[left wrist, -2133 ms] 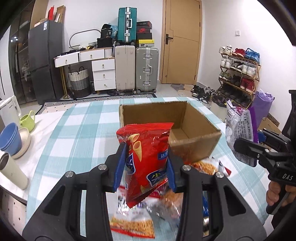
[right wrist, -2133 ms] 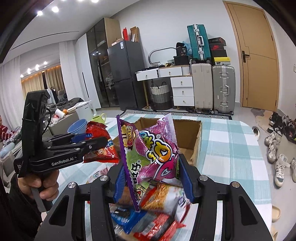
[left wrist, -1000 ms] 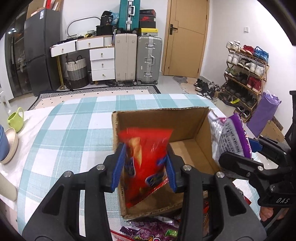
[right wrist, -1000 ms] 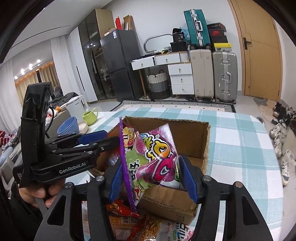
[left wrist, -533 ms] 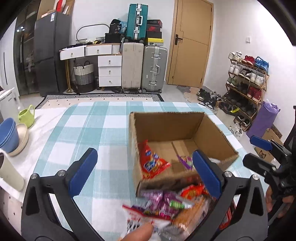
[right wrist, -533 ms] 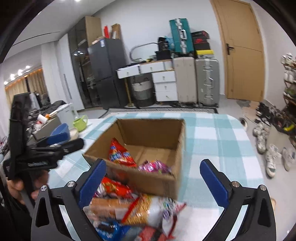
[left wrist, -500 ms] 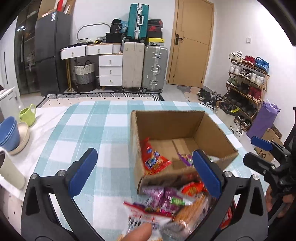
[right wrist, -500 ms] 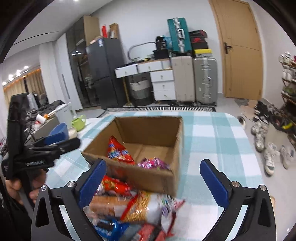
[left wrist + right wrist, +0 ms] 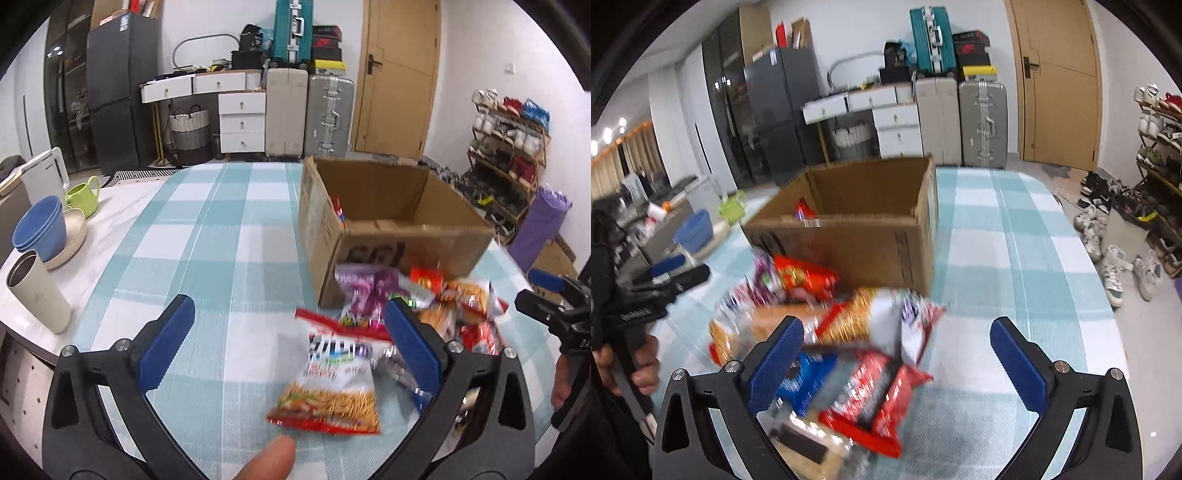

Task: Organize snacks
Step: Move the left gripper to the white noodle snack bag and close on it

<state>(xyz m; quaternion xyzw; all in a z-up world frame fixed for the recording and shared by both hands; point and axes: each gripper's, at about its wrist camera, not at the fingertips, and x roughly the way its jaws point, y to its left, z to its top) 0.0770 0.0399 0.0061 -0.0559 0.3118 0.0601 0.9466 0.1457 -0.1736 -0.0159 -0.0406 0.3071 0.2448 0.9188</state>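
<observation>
An open cardboard box (image 9: 402, 254) stands on the checked tablecloth; a red snack bag (image 9: 338, 208) shows inside it. It also shows in the right wrist view (image 9: 886, 251). A pile of snack bags (image 9: 424, 299) lies in front of the box. My left gripper (image 9: 291, 332) is open and empty above a white noodle snack bag (image 9: 332, 384). My right gripper (image 9: 897, 354) is open and empty above a red snack bag (image 9: 879, 402) and a blue packet (image 9: 805, 380). The left gripper also shows in the right wrist view (image 9: 670, 273).
Stacked blue bowls (image 9: 38, 232), a green mug (image 9: 83, 195), a beige tumbler (image 9: 37, 291) and a white kettle (image 9: 44, 177) stand on the table's left side. The right table edge (image 9: 1108, 314) drops to a floor with shoes.
Both grippers let their bags go into the box, opened wide and drew back and down toward the pile in front of the box.
</observation>
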